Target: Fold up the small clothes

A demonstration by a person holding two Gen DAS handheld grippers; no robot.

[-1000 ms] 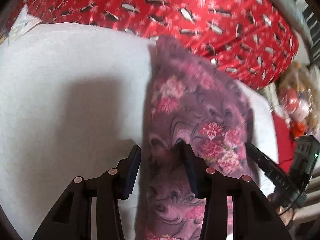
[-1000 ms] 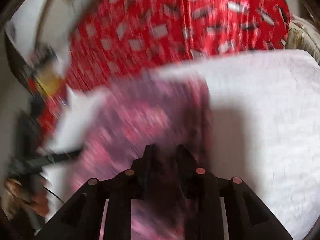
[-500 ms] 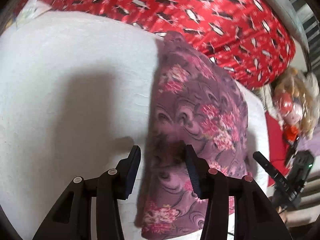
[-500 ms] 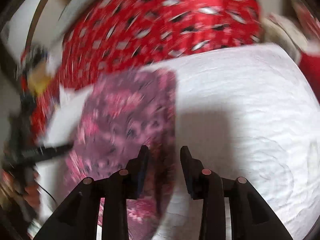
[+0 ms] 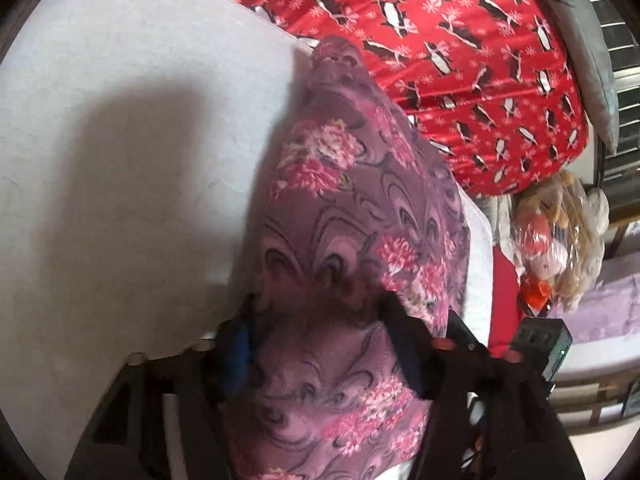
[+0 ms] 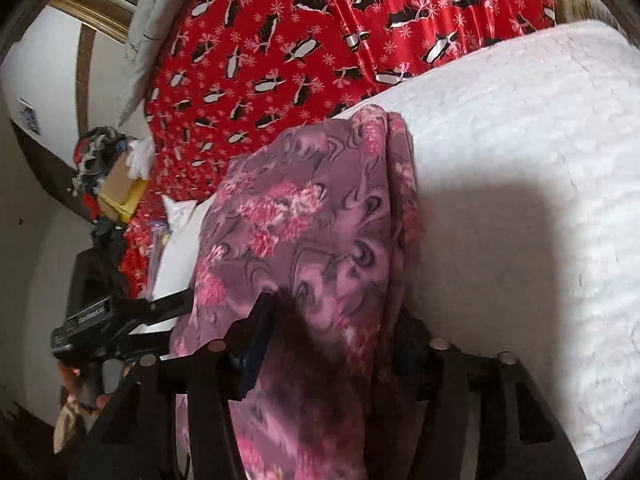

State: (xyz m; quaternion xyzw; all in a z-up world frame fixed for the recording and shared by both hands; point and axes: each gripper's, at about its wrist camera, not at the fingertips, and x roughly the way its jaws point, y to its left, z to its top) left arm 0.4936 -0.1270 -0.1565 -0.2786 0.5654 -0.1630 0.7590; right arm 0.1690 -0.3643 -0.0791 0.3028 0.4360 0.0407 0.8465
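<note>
A purple garment with pink flowers (image 5: 352, 208) lies folded in a long strip on a white textured cloth (image 5: 120, 140). It also shows in the right wrist view (image 6: 304, 216). My left gripper (image 5: 320, 320) is open, its jaws straddling the near end of the garment, cloth bunched between them. My right gripper (image 6: 336, 320) is open in the same way over the garment's other near part. The right gripper's body (image 5: 540, 344) shows at the left view's right edge. The left gripper's body (image 6: 104, 320) shows at the right view's left edge.
A red blanket with a penguin print (image 5: 460, 40) lies behind the white cloth (image 6: 520, 160). A bag of soft toys (image 5: 560, 240) sits at the right. A cluttered pile with a box (image 6: 116, 184) stands at the left by the wall.
Both grippers have moved forward and down onto the garment, so cloth now sits between each pair of open jaws. The right gripper opened a second ago.
</note>
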